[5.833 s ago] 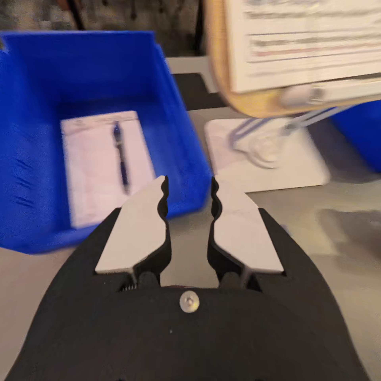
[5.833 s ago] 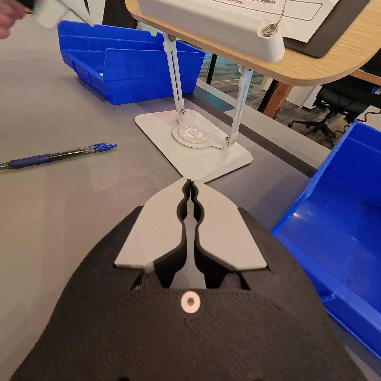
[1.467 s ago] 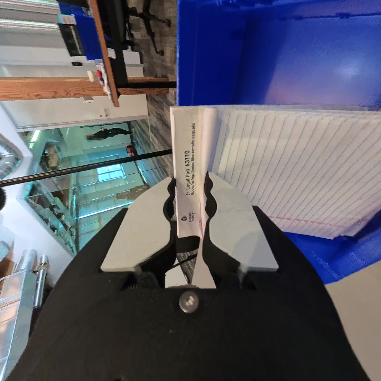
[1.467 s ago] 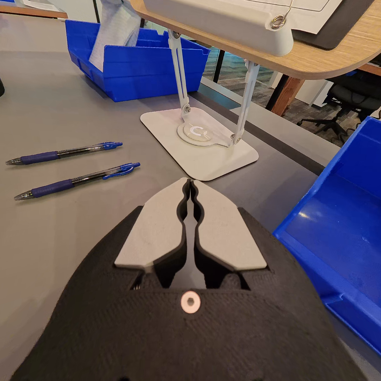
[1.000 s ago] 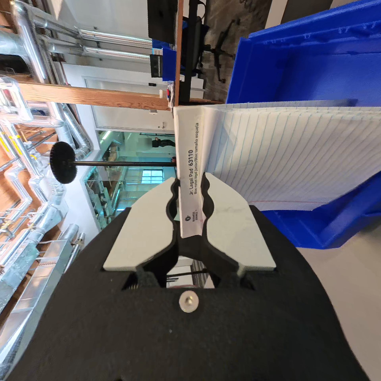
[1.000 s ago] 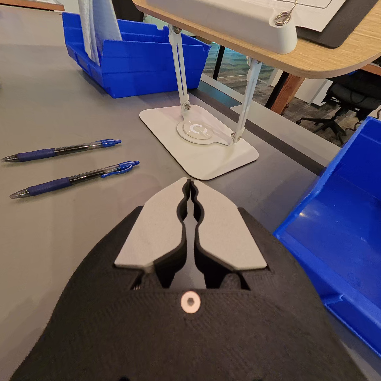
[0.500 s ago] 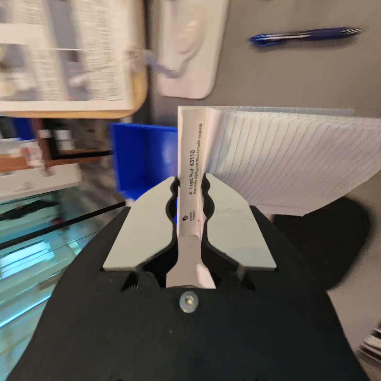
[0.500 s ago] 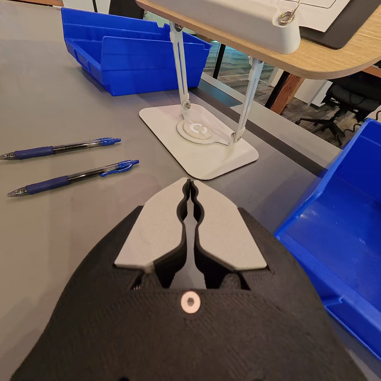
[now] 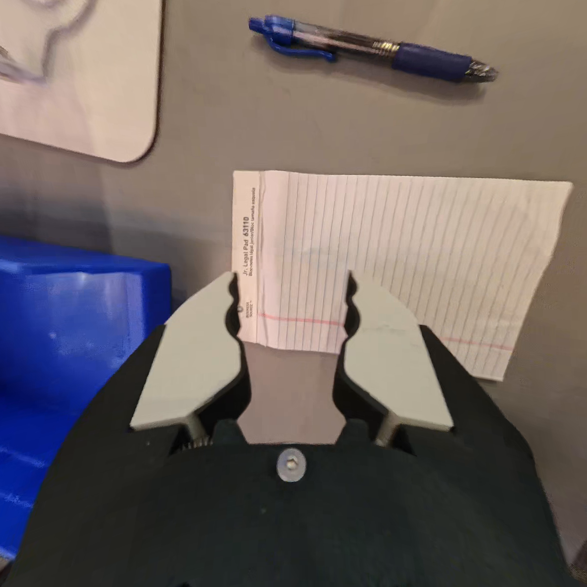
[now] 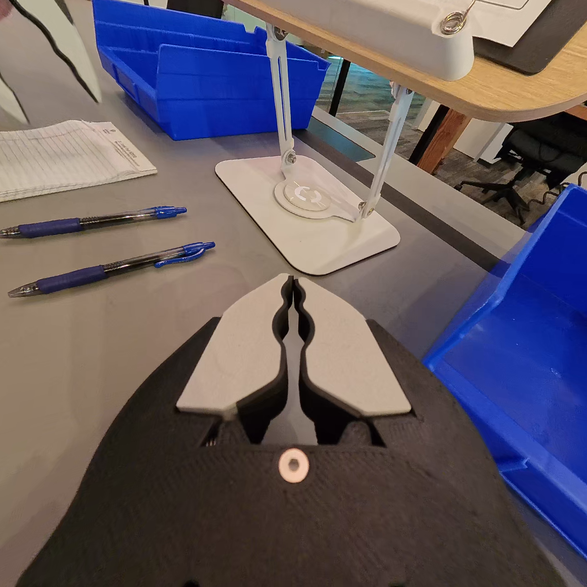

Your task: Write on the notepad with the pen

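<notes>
Looking down, we see the notepad (image 9: 413,270) flat on the grey table (image 9: 349,127), our left gripper (image 9: 290,276) spread wide above its bound end. Beyond the notepad lies a blue pen (image 9: 374,47); our right gripper (image 10: 292,279) is pressed together on nothing

The right gripper (image 10: 293,281) hangs closed and bare over the grey table (image 10: 95,333). Two blue pens (image 10: 111,268) lie left, beside a notepad (image 10: 63,155).
</notes>
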`<state>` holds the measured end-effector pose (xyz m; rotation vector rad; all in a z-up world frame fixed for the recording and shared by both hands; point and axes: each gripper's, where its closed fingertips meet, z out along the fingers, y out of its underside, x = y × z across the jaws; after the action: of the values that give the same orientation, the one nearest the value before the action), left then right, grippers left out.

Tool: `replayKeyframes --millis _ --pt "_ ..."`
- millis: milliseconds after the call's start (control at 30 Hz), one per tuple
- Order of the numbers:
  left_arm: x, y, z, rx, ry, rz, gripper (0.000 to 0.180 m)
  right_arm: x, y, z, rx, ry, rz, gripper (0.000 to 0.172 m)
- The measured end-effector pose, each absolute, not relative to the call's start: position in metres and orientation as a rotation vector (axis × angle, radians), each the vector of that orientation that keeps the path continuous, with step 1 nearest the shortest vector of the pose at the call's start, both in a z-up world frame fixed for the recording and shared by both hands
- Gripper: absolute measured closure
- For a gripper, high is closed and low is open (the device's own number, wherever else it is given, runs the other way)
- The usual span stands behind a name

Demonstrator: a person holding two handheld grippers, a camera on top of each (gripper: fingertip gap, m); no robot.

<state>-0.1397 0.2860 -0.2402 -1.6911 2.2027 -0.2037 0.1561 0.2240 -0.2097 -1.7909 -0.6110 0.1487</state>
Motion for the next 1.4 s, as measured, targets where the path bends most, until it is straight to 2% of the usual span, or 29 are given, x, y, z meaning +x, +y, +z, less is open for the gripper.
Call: replayKeyframes --millis 67,233,267,533,767,833,967,1400 --pt "-0.146 0.281 -0.228 -1.652 2.195 -0.306 0.14 0.156 0.224 -0.21 -1.794 -0.613 0.15 0.172" --pt "-0.178 0.274 -0.275 -1.701 2.351 -0.25 0.13 0.156 0.225 -0.21 -1.793 -0.612 0.148 0.172" --pt "-0.173 0.268 -0.277 -1.7 2.339 -0.351 0.139 0.156 0.224 -0.21 -1.794 -0.614 0.145 0.172" --pt "-0.15 0.252 -0.278 -1.599 2.357 -0.426 0.154 0.155 0.223 -0.211 -1.803 -0.61 0.139 0.172" --pt "-0.148 0.254 -0.277 -1.59 2.343 -0.43 0.147 0.145 0.219 -0.209 -1.807 -0.634 0.155 0.171" --pt "-0.149 0.257 -0.276 -1.579 2.359 -0.391 0.133 0.138 0.217 -0.208 -1.816 -0.642 0.178 0.17" --pt "-0.152 0.257 -0.275 -1.593 2.368 -0.439 0.123 0.129 0.216 -0.212 -1.832 -0.667 0.172 0.171" --pt "-0.128 0.246 -0.279 -1.491 2.43 -0.551 0.124 0.134 0.206 -0.214 -1.852 -0.634 0.166 0.172"
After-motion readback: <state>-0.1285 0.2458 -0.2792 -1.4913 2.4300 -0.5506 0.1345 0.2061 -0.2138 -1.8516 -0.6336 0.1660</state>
